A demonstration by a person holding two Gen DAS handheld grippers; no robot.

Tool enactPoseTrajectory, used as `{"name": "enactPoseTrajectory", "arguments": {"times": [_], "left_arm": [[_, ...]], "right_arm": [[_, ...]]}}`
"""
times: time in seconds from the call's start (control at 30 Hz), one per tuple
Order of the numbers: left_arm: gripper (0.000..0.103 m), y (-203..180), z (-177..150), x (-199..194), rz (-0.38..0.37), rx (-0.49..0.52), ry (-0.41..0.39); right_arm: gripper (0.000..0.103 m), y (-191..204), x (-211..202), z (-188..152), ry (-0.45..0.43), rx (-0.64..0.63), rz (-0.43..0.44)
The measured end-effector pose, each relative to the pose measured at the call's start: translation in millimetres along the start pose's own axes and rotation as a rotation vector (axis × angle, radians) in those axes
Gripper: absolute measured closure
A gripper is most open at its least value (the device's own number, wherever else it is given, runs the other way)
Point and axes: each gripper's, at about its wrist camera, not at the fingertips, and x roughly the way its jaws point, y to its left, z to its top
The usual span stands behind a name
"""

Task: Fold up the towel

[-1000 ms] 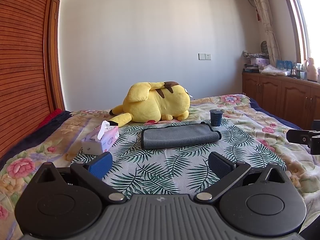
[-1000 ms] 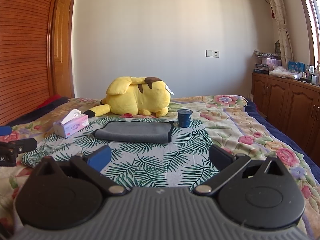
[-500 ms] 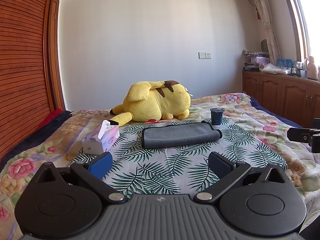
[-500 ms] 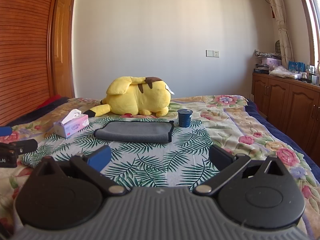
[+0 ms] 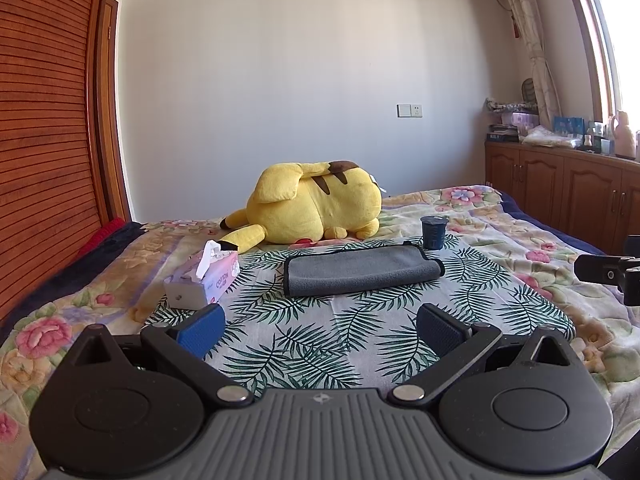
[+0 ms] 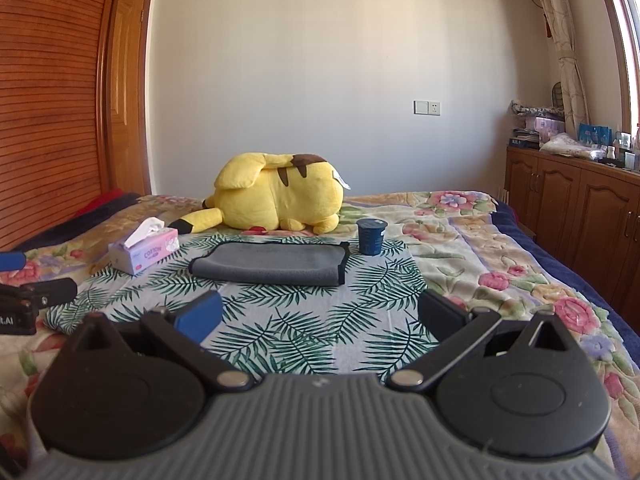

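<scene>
Left wrist view: left gripper (image 5: 320,330), jaws spread and empty, above the bed (image 5: 500,216); the folded grey towel (image 5: 360,270) lies ahead on the leaf-print cloth (image 5: 320,344).

Right wrist view: right gripper (image 6: 320,316), jaws likewise apart and empty; towel (image 6: 268,264) between tissue box (image 6: 144,250) and blue cup (image 6: 371,236).

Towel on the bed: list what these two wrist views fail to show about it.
- Gray towel: number of folded layers, both views; its top layer covers them.
- Its underside: against the leaf-print cloth.
- Black-edged right end: left wrist view shows it too small for detail.
- Its far edge: foreshortened in both views.
</scene>
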Motion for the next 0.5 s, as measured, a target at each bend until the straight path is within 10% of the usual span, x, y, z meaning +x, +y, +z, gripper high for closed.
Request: {"name": "enactPoseTrajectory", "arguments": {"times": [0.5], "left_arm": [[0.016,2.1,-0.5,0.7,0.002,0.001,0.0]], "right_arm": [[0.0,-0.2,-0.1,0.0,0.0,0.0,0.0]]}}
